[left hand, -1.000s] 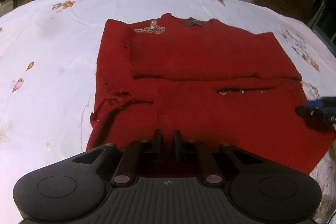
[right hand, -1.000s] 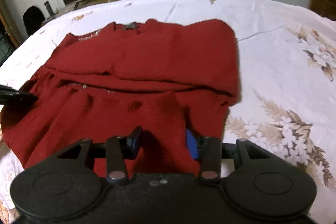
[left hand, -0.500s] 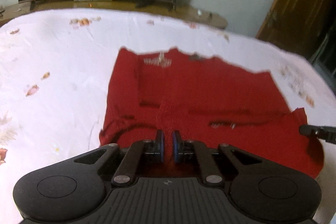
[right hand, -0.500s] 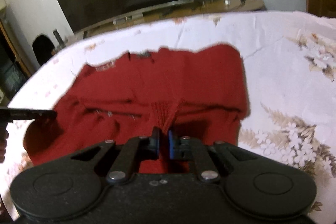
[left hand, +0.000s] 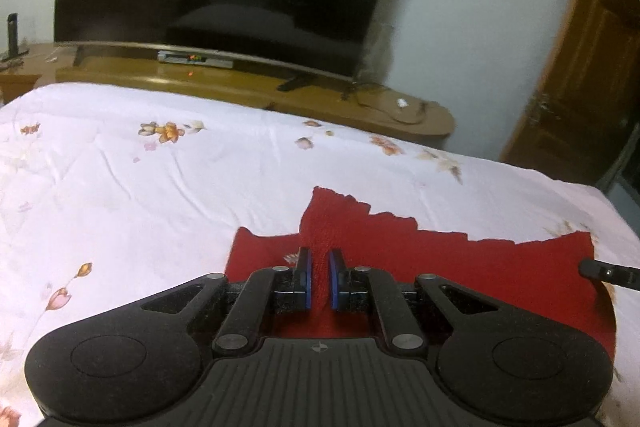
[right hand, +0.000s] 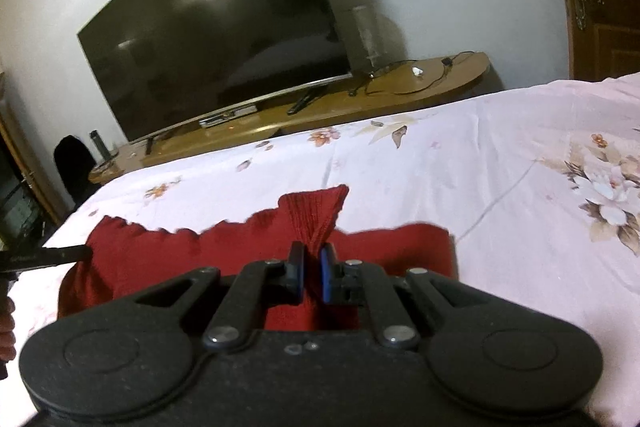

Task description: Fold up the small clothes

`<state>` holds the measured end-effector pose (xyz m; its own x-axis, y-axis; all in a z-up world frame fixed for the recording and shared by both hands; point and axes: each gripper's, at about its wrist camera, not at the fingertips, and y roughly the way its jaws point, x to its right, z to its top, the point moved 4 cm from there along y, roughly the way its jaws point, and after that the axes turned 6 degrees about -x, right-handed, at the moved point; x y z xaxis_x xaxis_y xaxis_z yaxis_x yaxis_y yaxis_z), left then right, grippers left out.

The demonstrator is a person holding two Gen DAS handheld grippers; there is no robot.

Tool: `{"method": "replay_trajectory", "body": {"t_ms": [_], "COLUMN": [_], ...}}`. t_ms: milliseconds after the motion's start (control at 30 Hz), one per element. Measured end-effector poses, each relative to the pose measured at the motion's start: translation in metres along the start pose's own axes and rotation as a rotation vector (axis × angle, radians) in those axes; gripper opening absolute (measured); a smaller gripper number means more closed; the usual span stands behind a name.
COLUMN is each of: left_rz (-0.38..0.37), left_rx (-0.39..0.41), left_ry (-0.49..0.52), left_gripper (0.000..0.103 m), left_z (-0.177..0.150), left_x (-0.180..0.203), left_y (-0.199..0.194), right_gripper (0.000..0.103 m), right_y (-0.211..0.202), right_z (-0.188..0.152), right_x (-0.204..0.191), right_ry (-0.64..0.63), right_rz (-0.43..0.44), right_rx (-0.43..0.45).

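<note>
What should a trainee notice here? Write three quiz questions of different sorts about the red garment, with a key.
1. True or false: the left gripper is open and clear of the red garment.
2. Multiple choice: the red garment lies on (A) a wooden floor, (B) a floral bedsheet, (C) the TV stand.
3. Fill in: the right gripper pinches a bunched fold of the ____.

Key
1. False; it is shut on the fabric.
2. B.
3. Red garment.
</note>
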<state>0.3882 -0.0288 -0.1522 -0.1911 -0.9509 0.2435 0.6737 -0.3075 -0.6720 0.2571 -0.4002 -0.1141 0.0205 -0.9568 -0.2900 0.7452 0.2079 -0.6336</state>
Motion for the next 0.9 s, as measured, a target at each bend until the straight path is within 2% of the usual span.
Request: {"method": "replay_trajectory", "body": {"t_ms": [133,267,367,400,467,567,633,700,767,833,867,900], "left_rz": [0.046,0.104,0.159,0.165,0.164,0.145,0.122,0.107,0.08,0.061,0.078,0.096], "left_rx": [-0.027,-0.068,-0.132,-0.119,-0.121,-0.112,-0.108,-0.094,-0.122,-0.157,-0.171,-0.183], "left_ry": [-0.014,-0.03,0.012,0.035,0.035,0.003,0.003,0.044,0.072,0.084,0.093,0.101], "left_gripper": [0.008,0.008,0.008,0.009,0.009,0.009,0.009,0.009,0.009,0.01,0.01,0.01], "left_z": [0.003,-0.009,-0.026,-0.027,-0.025,-0.017,-0.017,-0.019,-0.026,-0.035,-0.04,-0.045], "left_x": [-0.004,-0.008,-0.008,-0.005,-0.004,-0.005,-0.002,0.011,0.024,0.03,0.031,0.03], "left_y": [0.041,0.077,0.095,0.093,0.083,0.061,0.049,0.036,0.037,0.047,0.055,0.063], "right_gripper": [0.009,0.009,0.012,0.013,0.02,0.032,0.032,0.033,0.037,0.036,0.031,0.031], "right_y": [0.042,0.082,0.106,0.111,0.111,0.09,0.072,0.054,0.043,0.043,0.048,0.055], "right_z": [0.008,0.008,-0.004,-0.009,-0.012,-0.007,-0.003,-0.001,-0.006,-0.018,-0.025,-0.034], "right_x": [0.008,0.021,0.026,0.026,0.023,0.017,0.011,0.0,-0.018,-0.031,-0.035,-0.037], "right_ry": [-0.002,0.023,-0.003,-0.023,-0.041,-0.027,-0.034,-0.044,-0.07,-0.081,-0.081,-0.088], "right_rz": [-0.019,-0.066,-0.131,-0.159,-0.177,-0.178,-0.171,-0.155,-0.137,-0.116,-0.103,-0.106], "right_rx": [-0.031,-0.078,-0.135,-0.157,-0.161,-0.129,-0.086,-0.041,-0.022,-0.045,-0.069,-0.094]}}
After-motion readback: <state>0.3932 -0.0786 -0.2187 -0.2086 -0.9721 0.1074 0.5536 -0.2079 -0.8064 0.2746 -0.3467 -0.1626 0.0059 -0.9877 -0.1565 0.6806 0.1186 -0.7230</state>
